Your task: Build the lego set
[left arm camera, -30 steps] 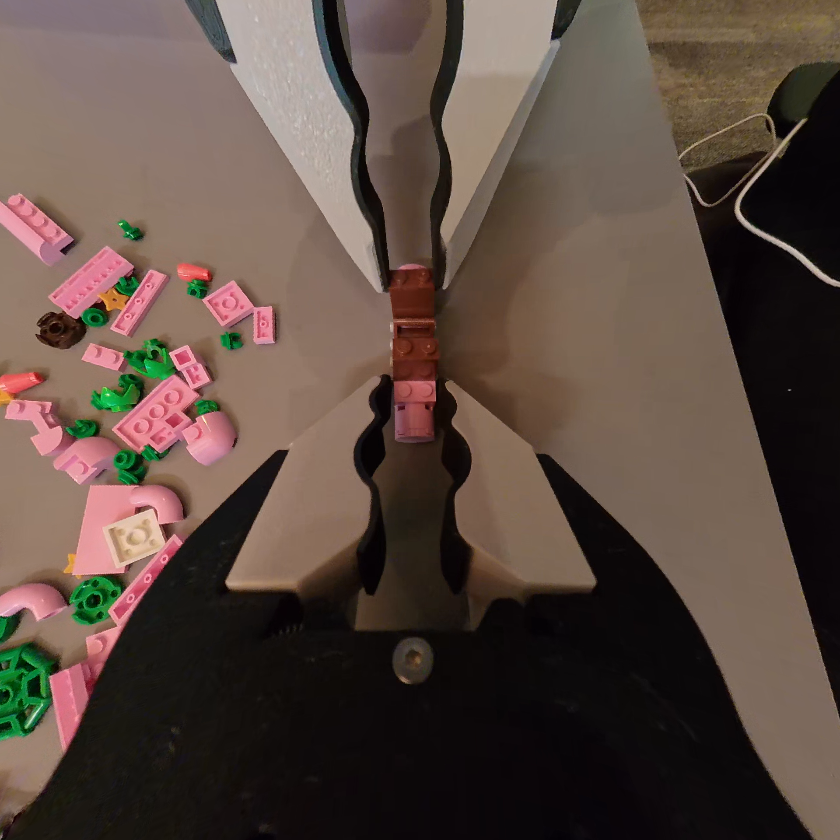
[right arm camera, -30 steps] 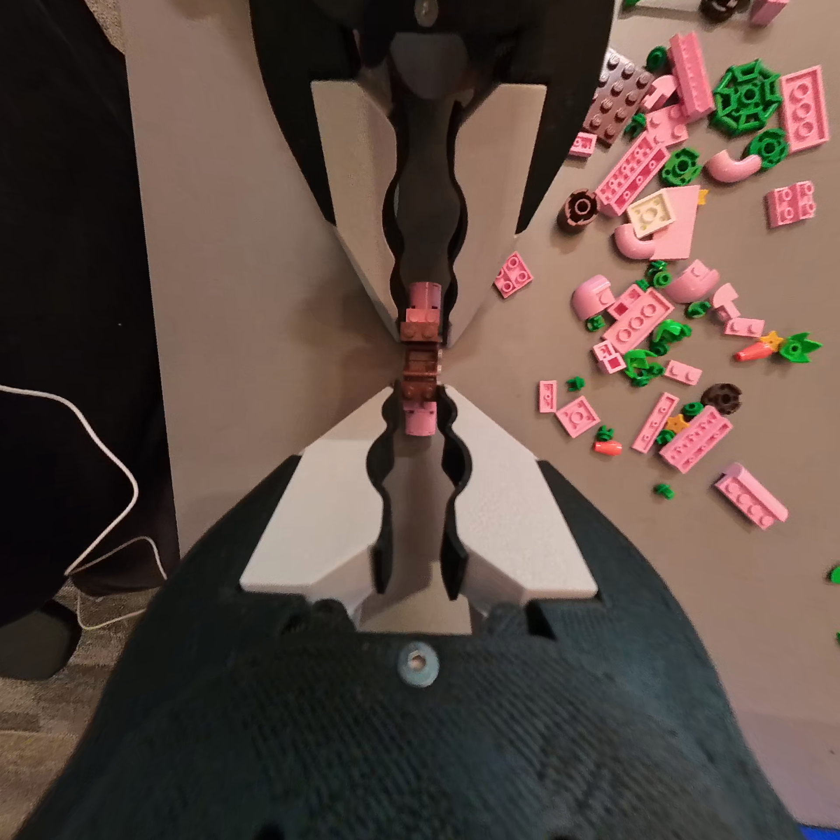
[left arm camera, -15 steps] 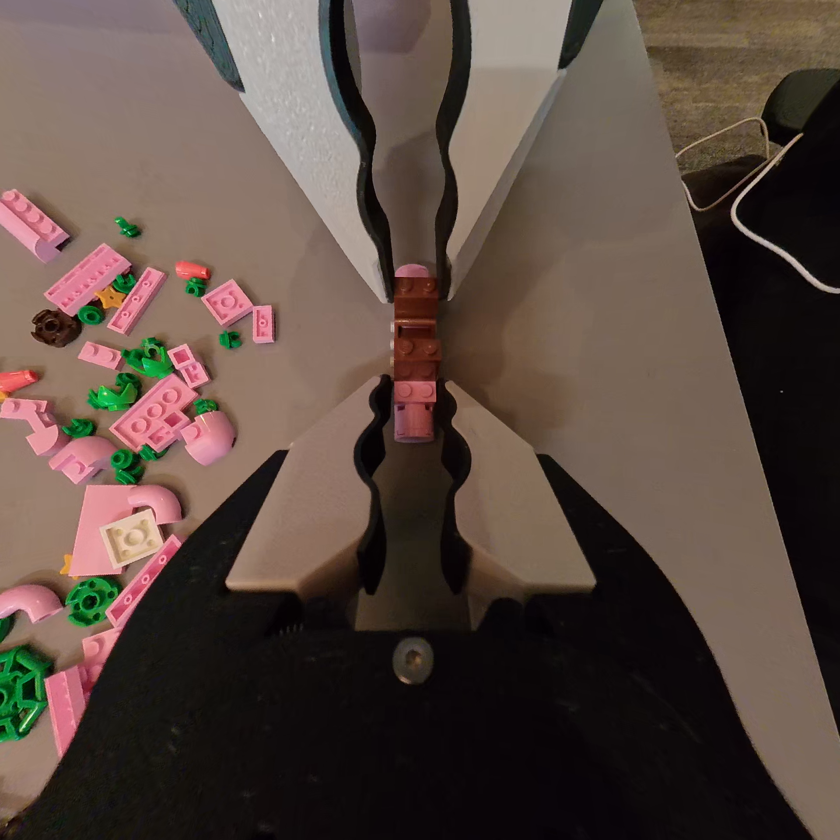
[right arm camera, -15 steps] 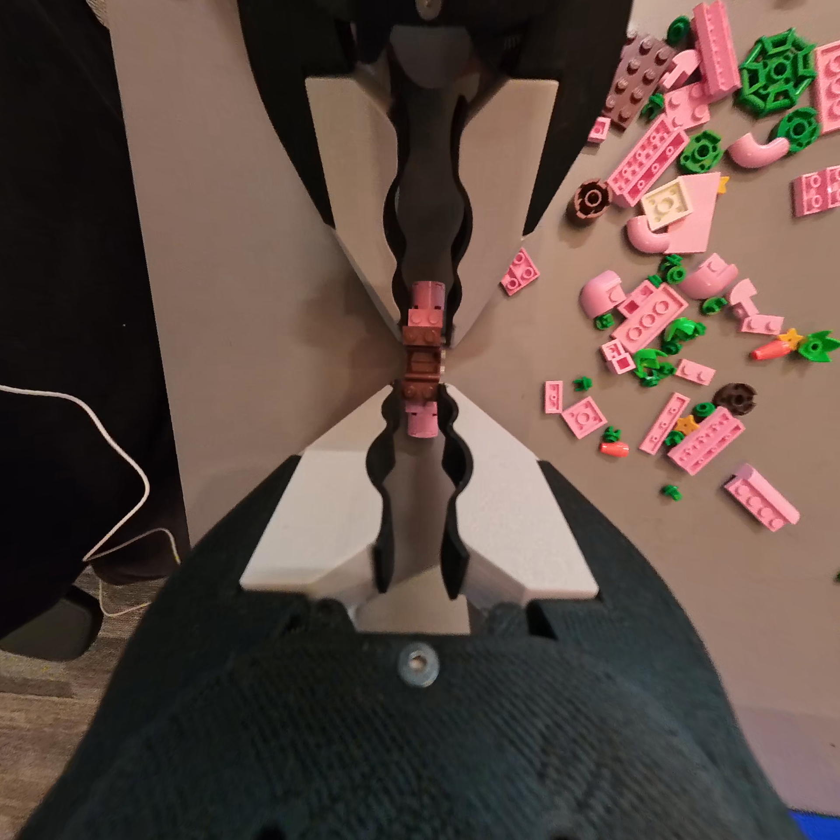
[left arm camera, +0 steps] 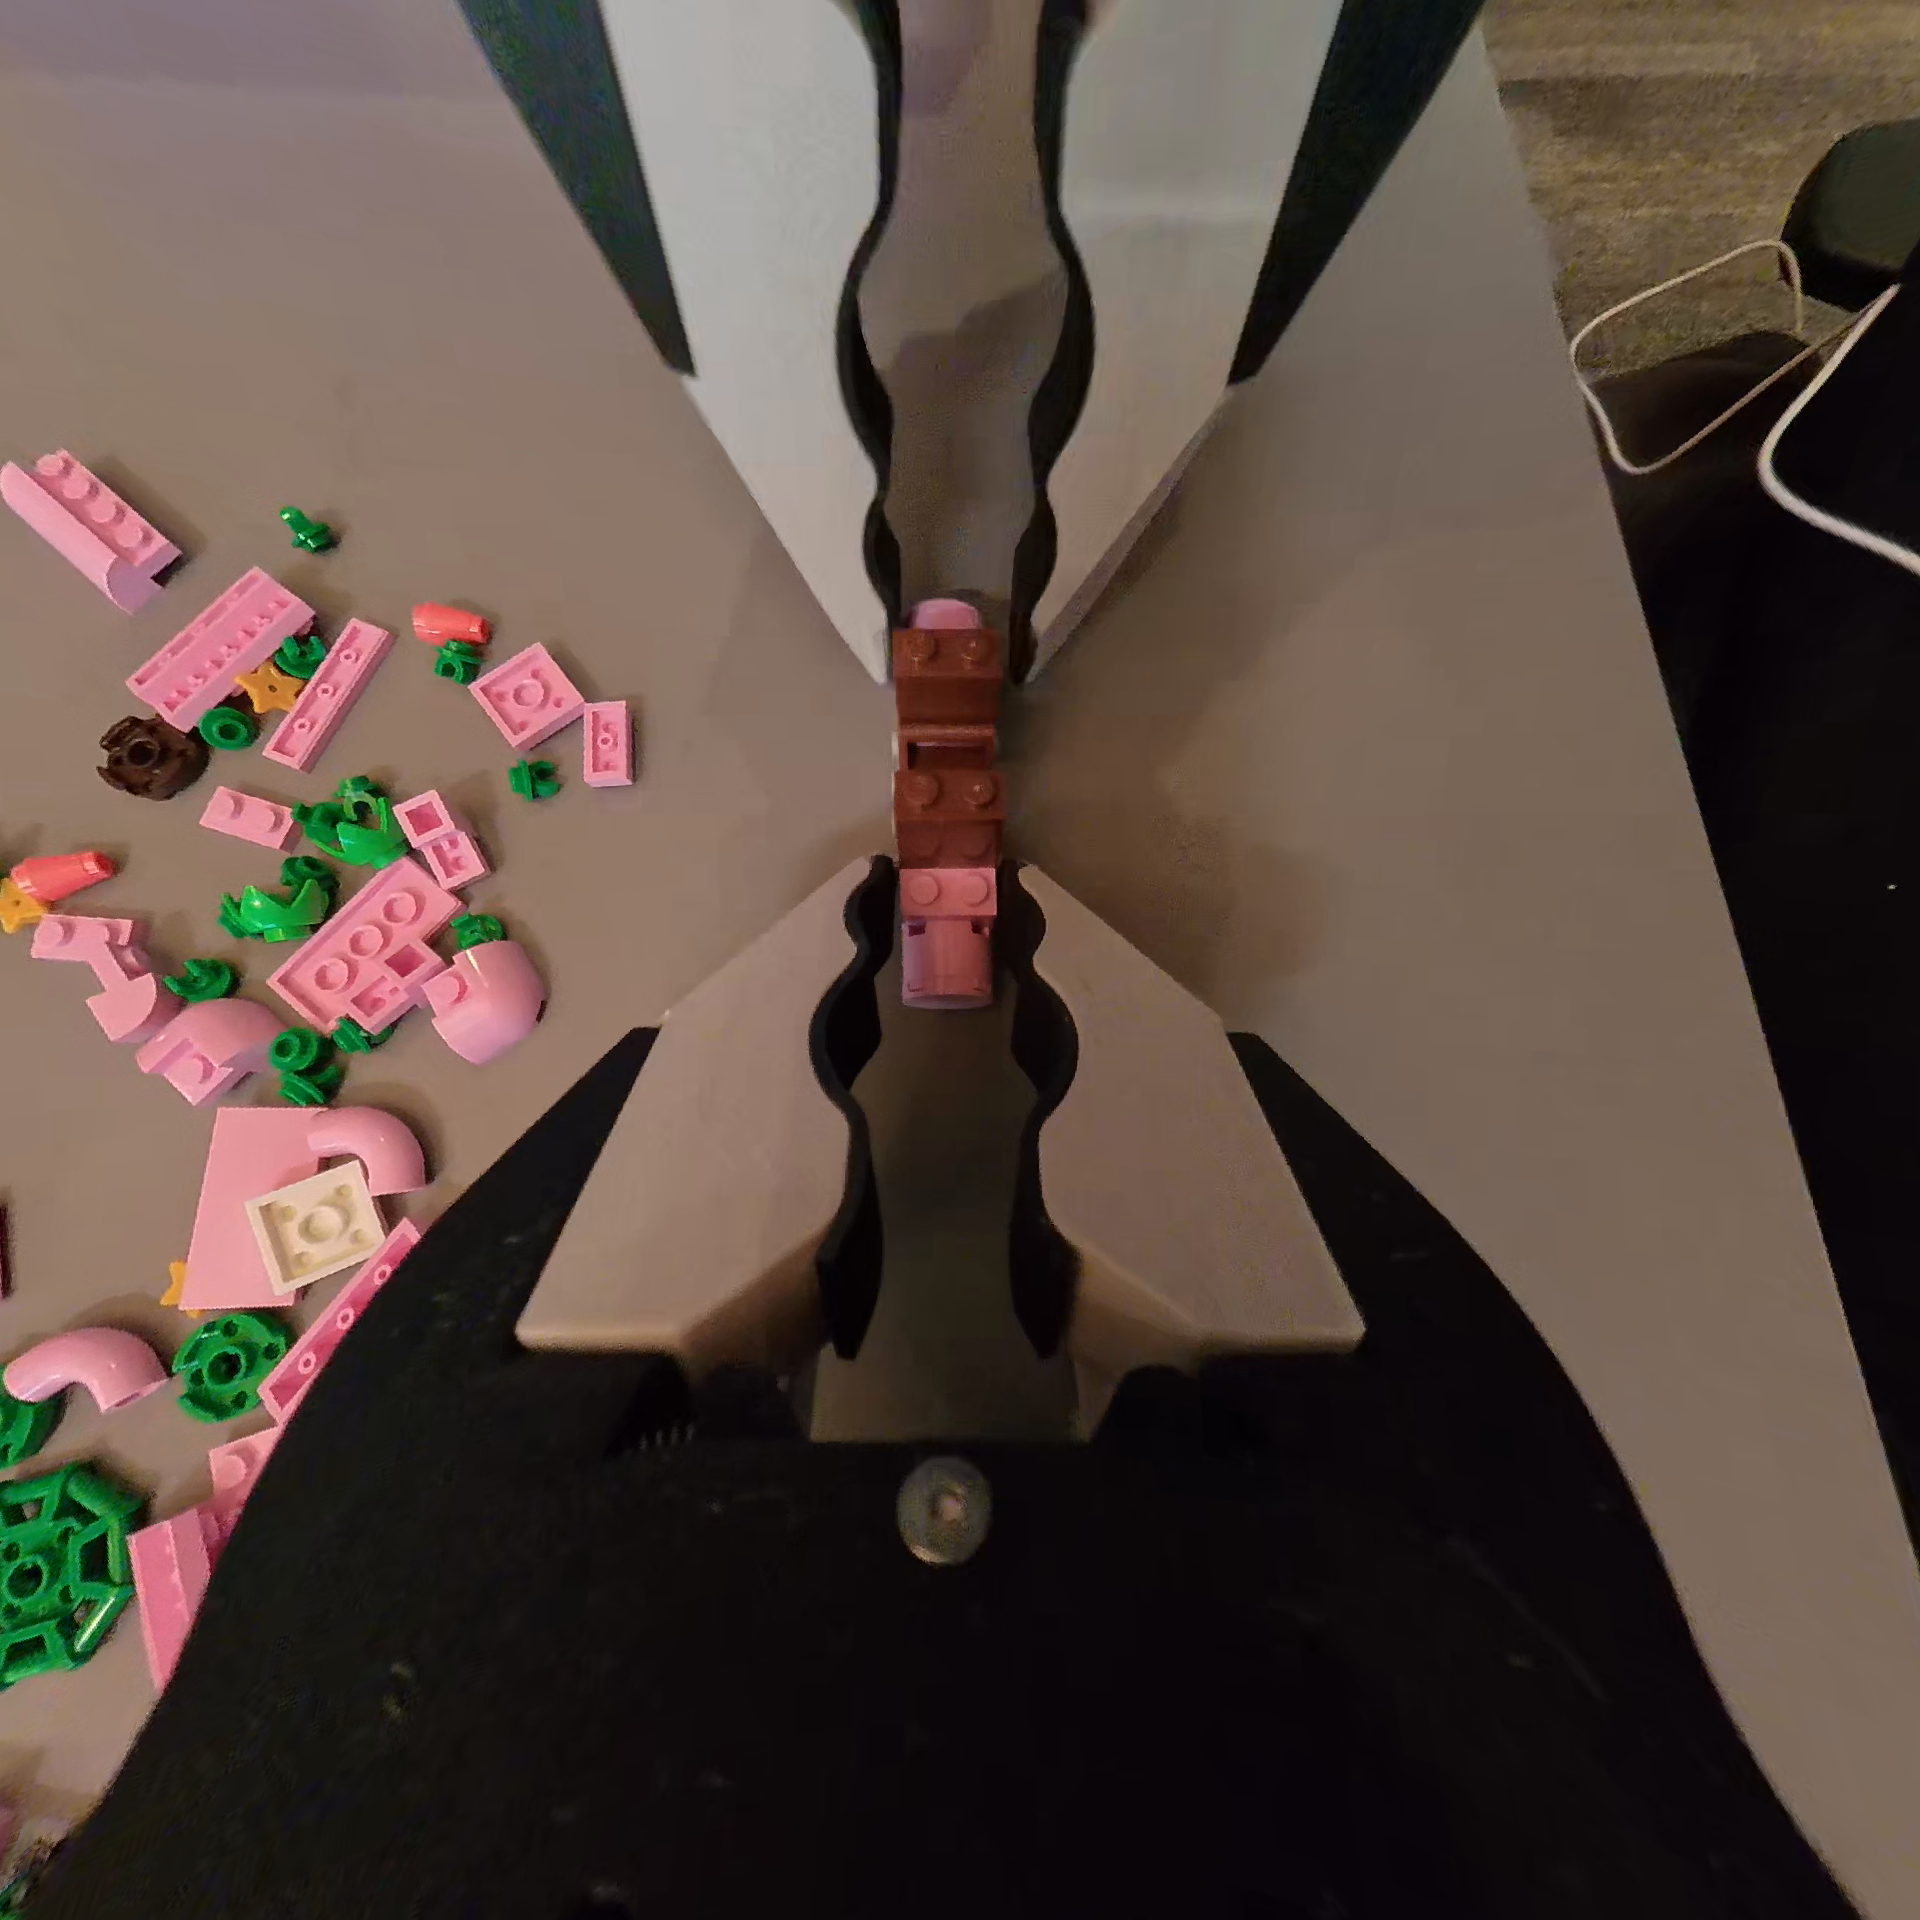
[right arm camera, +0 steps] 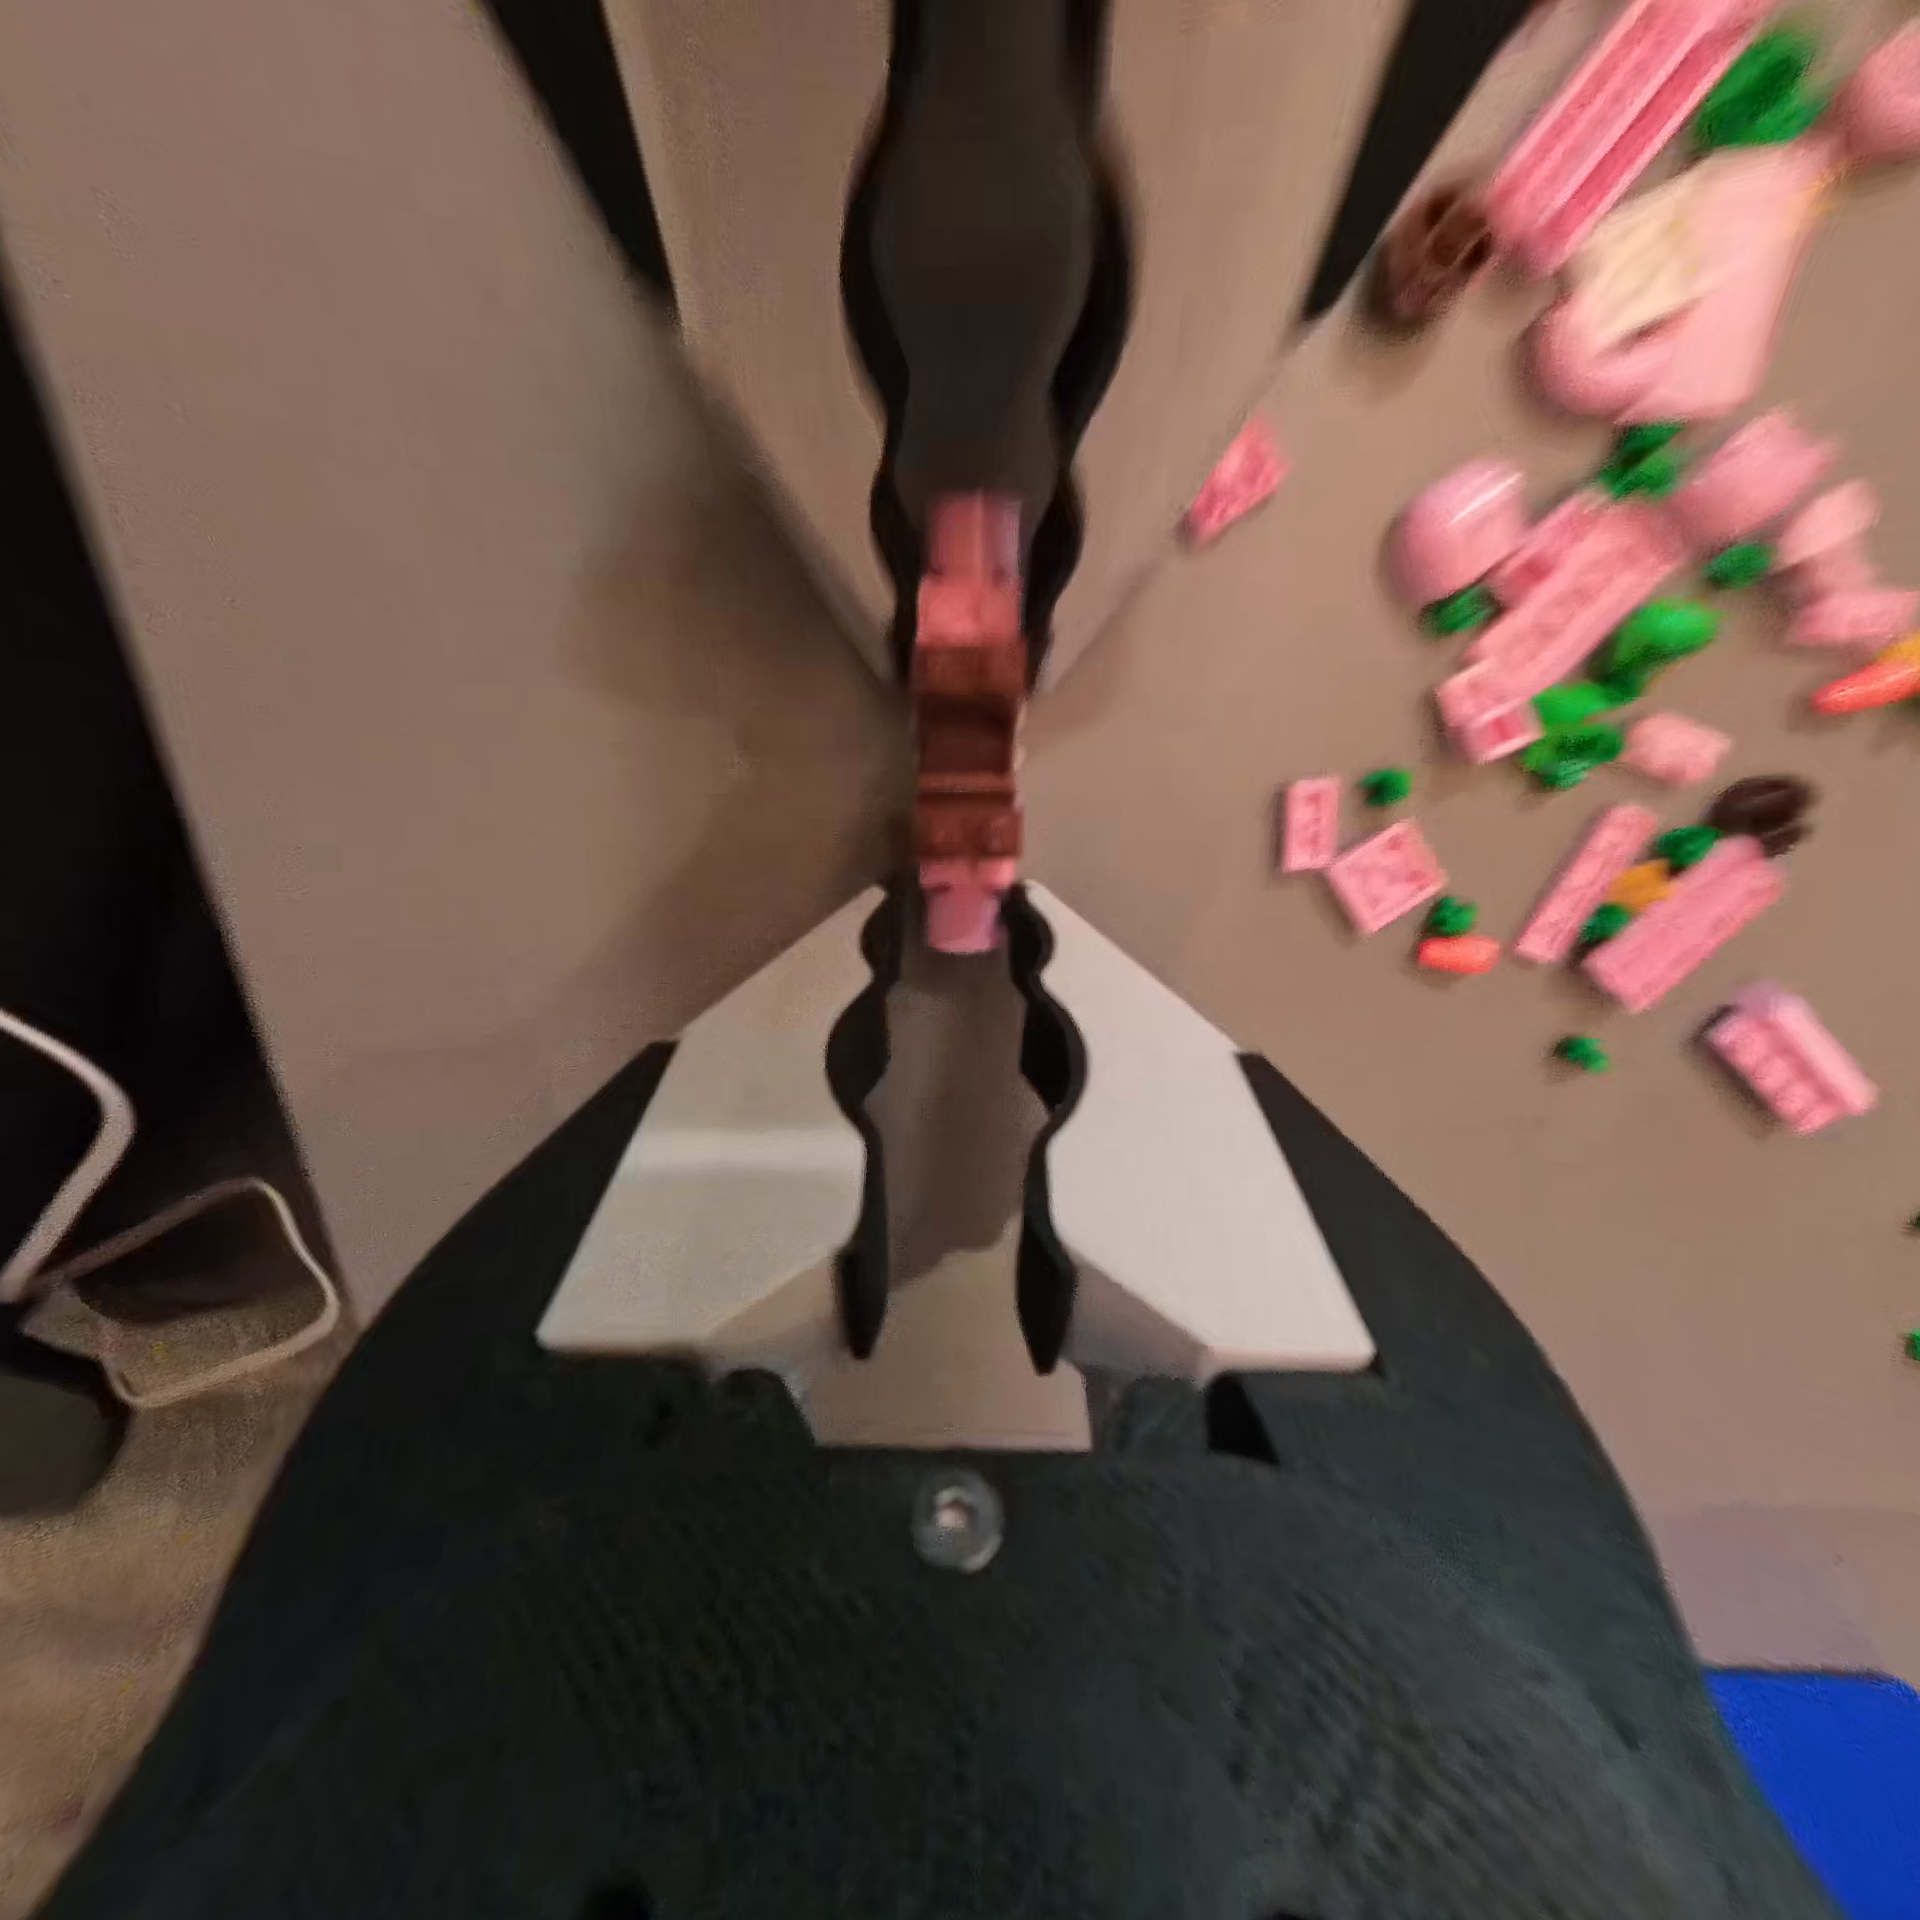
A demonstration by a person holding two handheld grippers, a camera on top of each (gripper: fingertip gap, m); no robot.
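Note:
A small brown and pink lego assembly (left arm camera: 948,800) hangs above the grey table (left arm camera: 1299,831), held at both ends. My left gripper (left arm camera: 948,914) is shut on its near pink end in the left wrist view. My right gripper (left arm camera: 951,649) comes from the top of that view and is shut on the far end, which has a pink cap. The right wrist view is blurred. It shows the same assembly (right arm camera: 968,758) between my right gripper (right arm camera: 961,914) below and the left gripper (right arm camera: 966,644) above.
Several loose pink, green and brown pieces (left arm camera: 312,883) lie on the table left of the grippers, and to the right in the right wrist view (right arm camera: 1610,675). The table edge, a white cable (left arm camera: 1662,436) and dark floor items are on the other side. A blue object (right arm camera: 1829,1766) is at the corner.
The right gripper has moved: its view is now blurred and the loose pieces have slid across it. It looms larger in the left view. Both grippers stay shut on the assembly.

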